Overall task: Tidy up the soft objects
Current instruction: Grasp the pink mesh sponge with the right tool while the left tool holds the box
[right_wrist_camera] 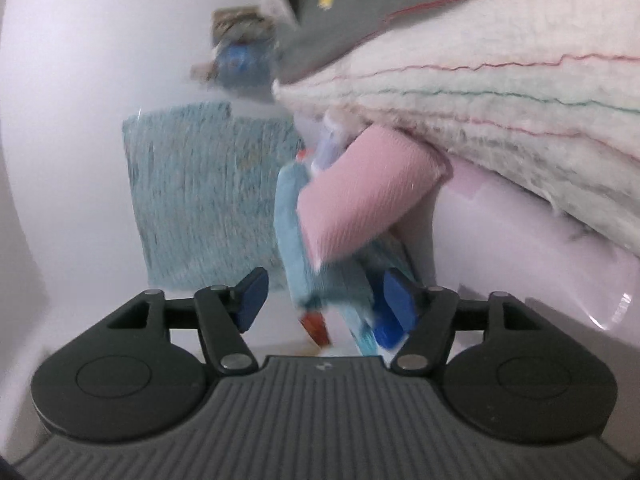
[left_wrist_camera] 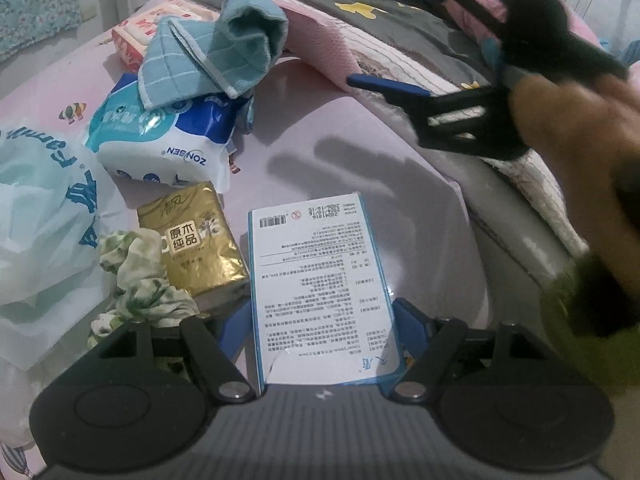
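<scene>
Blue pads of the left tongs (left_wrist_camera: 324, 320) stand on either side of a white printed box (left_wrist_camera: 320, 288), apparently clamped on its long edges, the box lying flat on the pink bedsheet (left_wrist_camera: 340, 140). The right tongs (right_wrist_camera: 320, 300) stand apart with nothing gripped (that view is blurred). Just left of the box sits a gold tissue pack (left_wrist_camera: 196, 240), with a crumpled green-and-white cloth (left_wrist_camera: 136, 280) touching it; farther out lie a blue-and-white tissue bag (left_wrist_camera: 168, 136) and, on top of it, a blue checked towel (left_wrist_camera: 216, 52). A plastic bag (left_wrist_camera: 44, 216) lies at far left.

The soft things are heaped loosely, so the towel could slide off the bag if anything is nudged. The box's smooth card may slip from a shallow edge grip.
</scene>
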The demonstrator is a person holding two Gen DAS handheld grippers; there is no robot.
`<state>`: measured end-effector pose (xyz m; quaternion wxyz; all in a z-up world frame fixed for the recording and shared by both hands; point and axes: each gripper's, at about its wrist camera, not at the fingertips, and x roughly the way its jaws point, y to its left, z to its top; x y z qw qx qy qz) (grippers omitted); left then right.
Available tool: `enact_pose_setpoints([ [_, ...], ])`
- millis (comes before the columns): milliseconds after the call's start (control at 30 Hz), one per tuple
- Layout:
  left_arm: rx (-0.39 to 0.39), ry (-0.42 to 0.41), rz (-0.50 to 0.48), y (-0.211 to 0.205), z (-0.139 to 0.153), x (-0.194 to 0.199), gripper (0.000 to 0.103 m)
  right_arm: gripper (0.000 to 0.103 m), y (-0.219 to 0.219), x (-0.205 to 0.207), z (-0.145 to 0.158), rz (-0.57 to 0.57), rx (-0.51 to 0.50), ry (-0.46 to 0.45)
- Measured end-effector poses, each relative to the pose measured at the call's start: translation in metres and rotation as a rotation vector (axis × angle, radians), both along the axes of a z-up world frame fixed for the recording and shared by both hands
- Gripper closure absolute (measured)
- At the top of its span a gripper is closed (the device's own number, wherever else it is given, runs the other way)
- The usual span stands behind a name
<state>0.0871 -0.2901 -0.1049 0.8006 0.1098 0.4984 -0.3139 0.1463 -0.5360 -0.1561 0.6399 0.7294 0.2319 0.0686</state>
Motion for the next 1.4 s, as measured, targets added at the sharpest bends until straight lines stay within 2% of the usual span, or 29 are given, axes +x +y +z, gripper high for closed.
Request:
enact_pose_setpoints([
  [67,-0.002,-0.001,0.0,0.001,0.0,0.0,0.027,0.03,-0.003,0.011,-0.004,-0.04,0.032,0.031],
  [300,-0.003,-0.006,0.0,0.002,0.001,-0.004,0.027,0.032,0.002,0.042,-0.013,-0.093,0.087,0.124],
  [433,-0.007,-0.011,-0.002,0.002,0.002,-0.005,0.027,0.055,0.008,0.04,-0.018,-0.133,0.077,0.166],
  [500,-0.012,-0.01,-0.001,0.003,0.002,-0.006,0.027,0.058,0.01,0.039,-0.023,-0.146,0.1,0.172],
  [667,-0.017,-0.009,-0.008,0.004,0.002,-0.008,0.027,0.051,0.017,0.032,-0.028,-0.171,0.193,0.182],
  [800,-0.021,-0.012,-0.001,0.006,0.001,-0.006,0.027,0.036,0.025,0.036,-0.018,-0.178,0.169,0.192],
  [1000,-0.024,-0.011,-0.001,0.007,0.001,-0.006,0.027,0.037,0.022,0.059,-0.014,-0.203,0.118,0.214],
  [1033,-0.027,-0.009,0.0,0.007,0.001,-0.005,0.027,0.039,0.022,0.062,-0.013,-0.201,0.113,0.219],
  [1067,-0.029,-0.008,0.001,0.008,0.001,-0.005,0.027,0.045,0.022,0.063,-0.013,-0.205,0.105,0.226],
  [1233,-0.047,0.0,-0.001,0.012,0.003,-0.005,0.027,0.057,0.024,0.052,-0.015,-0.232,0.083,0.225],
  [1400,-0.065,0.006,-0.002,0.02,0.007,-0.006,0.028,0.062,0.02,0.027,-0.012,-0.242,0.07,0.189],
])
